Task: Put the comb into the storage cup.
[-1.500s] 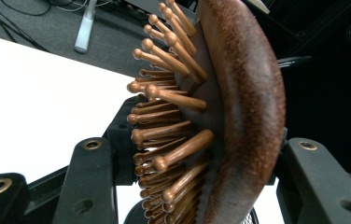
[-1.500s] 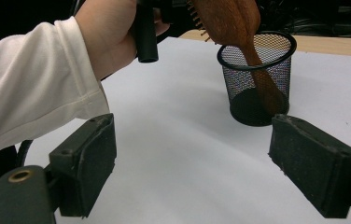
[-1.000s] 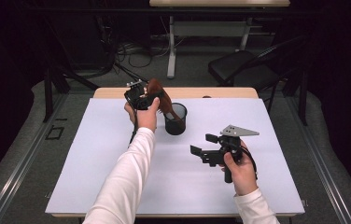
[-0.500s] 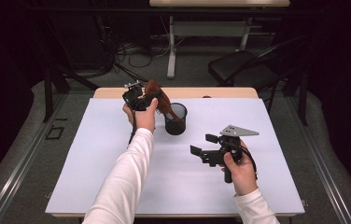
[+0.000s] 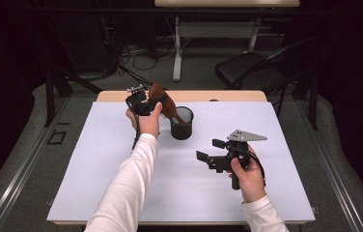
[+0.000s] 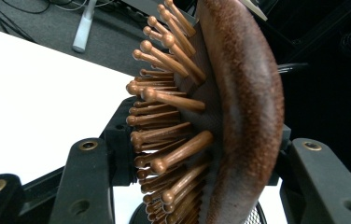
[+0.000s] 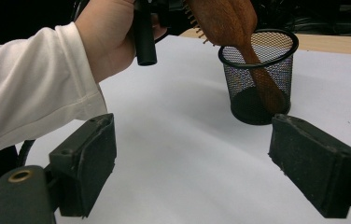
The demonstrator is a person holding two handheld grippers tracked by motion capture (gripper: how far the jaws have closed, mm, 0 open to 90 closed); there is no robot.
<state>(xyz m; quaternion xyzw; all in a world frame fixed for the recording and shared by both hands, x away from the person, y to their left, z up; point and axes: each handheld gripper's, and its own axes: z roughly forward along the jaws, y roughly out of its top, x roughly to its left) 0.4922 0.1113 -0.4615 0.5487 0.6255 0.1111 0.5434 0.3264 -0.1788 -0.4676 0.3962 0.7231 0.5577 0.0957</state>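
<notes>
two grippers over a white table [image 5: 97,183], one busy, one idle.

left gripper [image 5: 143,102], far side of the table nr the back edge, is clamped on the head of a brown wooden hairbrush [image 5: 162,102]. in the left gripper view the brush head [image 6: 239,107] stands on edge between the two black jaws: the smooth rounded back faces the right-hand jaw, the round-tipped wooden pins [image 6: 164,121] face the left-hand jaw, some pin tips right at that jaw. whether the pad on the back side presses flush, can't tell, the brush hides it. the brush is held up off the table though, so grip is on. jaws have just been easing apart a little, w/ the brush head between them.

brush slants down & to the right in the high view; its handle end goes into a black wire-mesh cup [image 5: 181,123] standing upright on the table just right of the left hand [image 5: 146,121]. right gripper view shows the handle [image 7: 264,88] inside the mesh cup [image 7: 257,77], leaning against the cup's side, tip down nr the bottom. head & upper part stick out over the rim.

right gripper [image 5: 214,151] sits nearer the person, well apart from cup & brush, jaws spread wide w/ nothing between them: right gripper view has bare table between the two pads [image 7: 87,163]. it points toward the cup. right hand [image 5: 247,176] grips its handle, grey three-cornered plate on top.
</notes>
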